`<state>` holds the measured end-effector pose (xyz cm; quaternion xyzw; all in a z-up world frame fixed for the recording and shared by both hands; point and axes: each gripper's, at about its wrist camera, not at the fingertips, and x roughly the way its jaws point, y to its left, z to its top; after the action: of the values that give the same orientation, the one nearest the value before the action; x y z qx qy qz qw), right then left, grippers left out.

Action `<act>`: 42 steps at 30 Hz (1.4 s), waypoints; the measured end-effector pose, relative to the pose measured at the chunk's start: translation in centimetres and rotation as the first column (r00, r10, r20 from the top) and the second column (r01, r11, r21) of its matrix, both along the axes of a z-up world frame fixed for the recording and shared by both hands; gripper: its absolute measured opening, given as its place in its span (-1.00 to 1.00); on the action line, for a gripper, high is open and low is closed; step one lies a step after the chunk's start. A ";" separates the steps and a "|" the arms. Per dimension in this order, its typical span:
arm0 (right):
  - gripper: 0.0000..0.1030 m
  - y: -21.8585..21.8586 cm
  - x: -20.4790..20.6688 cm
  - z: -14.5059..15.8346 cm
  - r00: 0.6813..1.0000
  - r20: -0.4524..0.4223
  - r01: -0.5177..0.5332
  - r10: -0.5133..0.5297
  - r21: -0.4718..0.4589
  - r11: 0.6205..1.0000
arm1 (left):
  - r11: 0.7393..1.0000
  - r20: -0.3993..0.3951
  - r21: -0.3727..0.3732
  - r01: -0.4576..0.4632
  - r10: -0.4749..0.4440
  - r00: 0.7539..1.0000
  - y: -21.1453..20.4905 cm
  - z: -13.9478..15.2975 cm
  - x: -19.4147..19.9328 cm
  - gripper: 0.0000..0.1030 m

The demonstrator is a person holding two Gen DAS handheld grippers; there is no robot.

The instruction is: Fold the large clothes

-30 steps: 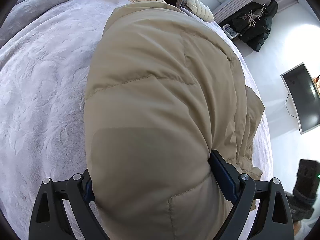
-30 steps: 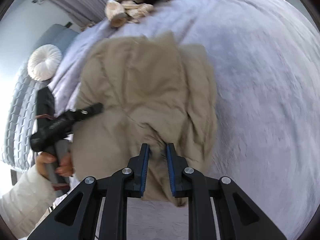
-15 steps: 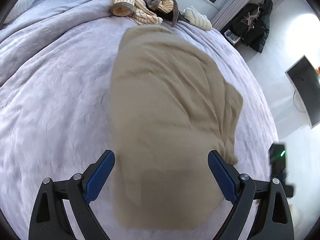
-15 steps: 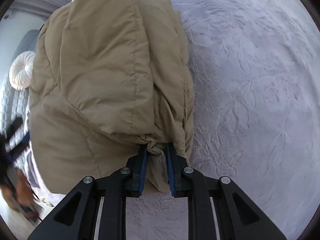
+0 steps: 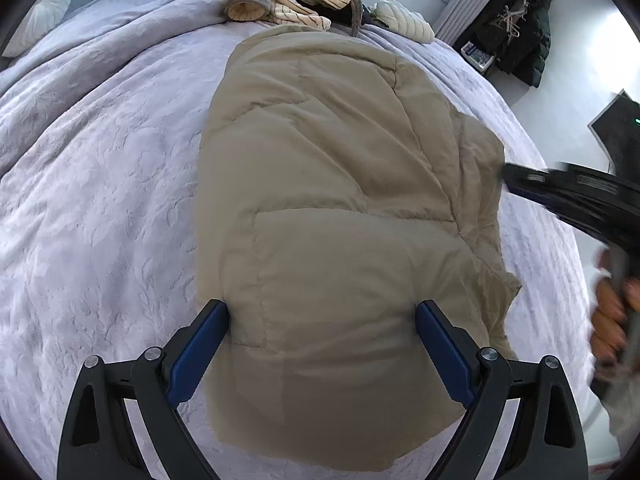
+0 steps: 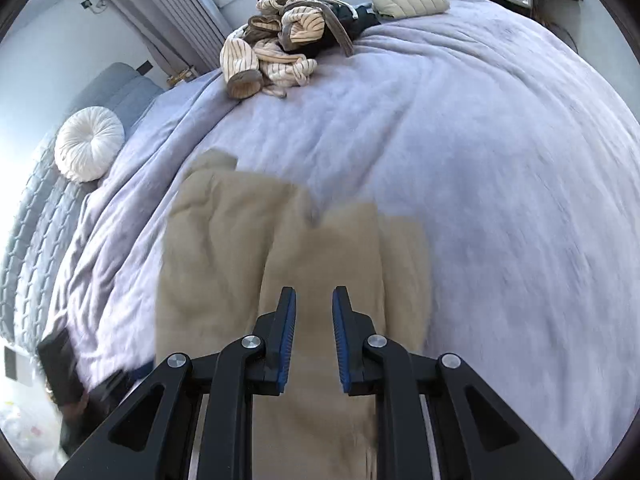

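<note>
A: How do the fingers stand on the left gripper [image 5: 322, 312]?

B: Spread wide. The two blue pads [image 5: 198, 350] sit either side of the near end of the tan padded coat [image 5: 340, 208], above it, with nothing clamped between them.

A: And the right gripper [image 6: 314, 300]?

B: Its fingers stand narrow, with a clear gap between the blue pads [image 6: 289, 338]. The coat [image 6: 248, 256] shows through that gap below, but no fabric is pinched; the gripper holds nothing. In the left wrist view that same gripper [image 5: 568, 196] reaches in from the right edge, its tip just at the coat's right side, gripped by the person's hand [image 5: 612, 312].

A: Where is the coat?

B: Flat on the bed, on the lilac bedspread [image 5: 100, 200]. It lies folded into a long bundle running away from the left gripper, with quilted seams on top and looser folds along its right edge.

A: What lies farther out?

B: At the far end of the bed there is a heap of striped cream clothes [image 5: 280, 0], tangled with brown and dark pieces, and a pale quilted item [image 5: 404, 20] just beside it. A round white cushion [image 6: 89, 149] rests near the grey-blue headboard [image 6: 120, 88]. A dark jacket [image 5: 516, 36] hangs by the wall, and a dark screen [image 5: 616, 128] shows at the right edge.
</note>
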<state>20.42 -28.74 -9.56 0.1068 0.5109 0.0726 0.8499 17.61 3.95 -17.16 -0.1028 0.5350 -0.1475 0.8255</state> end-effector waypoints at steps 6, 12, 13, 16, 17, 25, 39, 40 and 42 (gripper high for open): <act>-0.63 -2.6 3.0 -8.9 0.974 -0.180 0.134 -0.136 -0.023 0.991 | 1.000 -0.009 0.021 0.023 -0.023 1.000 -1.2 -0.8 0.8 0.87; -0.64 -3.3 2.6 -11.1 0.975 -0.174 0.142 -0.140 -0.001 0.990 | 0.998 -0.005 0.049 0.035 -0.035 0.999 -2.2 -1.0 1.2 0.87; -0.64 -3.1 2.6 -11.3 0.976 -0.168 0.135 -0.136 -0.012 0.991 | 0.998 -0.005 0.056 0.037 -0.037 0.999 -2.2 -1.0 1.2 0.87; -0.64 -3.4 2.1 -11.0 0.973 -0.170 0.158 -0.154 0.009 0.987 | 0.997 -0.016 0.066 0.036 -0.035 0.999 -2.1 -1.0 1.2 0.87; -0.64 -3.5 1.8 -10.9 0.971 -0.175 0.165 -0.160 0.017 0.986 | 0.997 -0.020 0.066 0.034 -0.033 0.999 -2.0 -1.0 1.2 0.87; -0.57 -3.3 -0.7 -7.4 0.974 -0.177 0.148 -0.145 0.005 0.989 | 0.997 -0.035 0.068 0.023 -0.021 0.999 -1.5 -1.0 1.2 0.87; -0.56 -2.7 -9.0 -2.4 0.965 -0.215 0.159 -0.151 0.018 0.987 | 0.998 -0.057 0.059 0.004 -0.001 0.998 -0.1 1.5 0.8 0.87; -0.56 -2.5 -9.3 -2.1 0.965 -0.215 0.156 -0.148 0.020 0.988 | 0.998 -0.056 0.062 0.006 -0.002 0.998 0.0 2.0 0.6 0.87; -0.34 -2.0 -10.2 -1.4 0.964 -0.226 0.147 -0.139 0.019 0.989 | 0.998 -0.058 0.068 0.010 -0.006 0.998 0.2 3.1 0.0 0.87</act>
<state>10.19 -30.74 -10.97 0.1661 0.5930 0.0078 0.7879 17.57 4.18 -14.06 -0.0764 0.5638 -0.1294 0.8121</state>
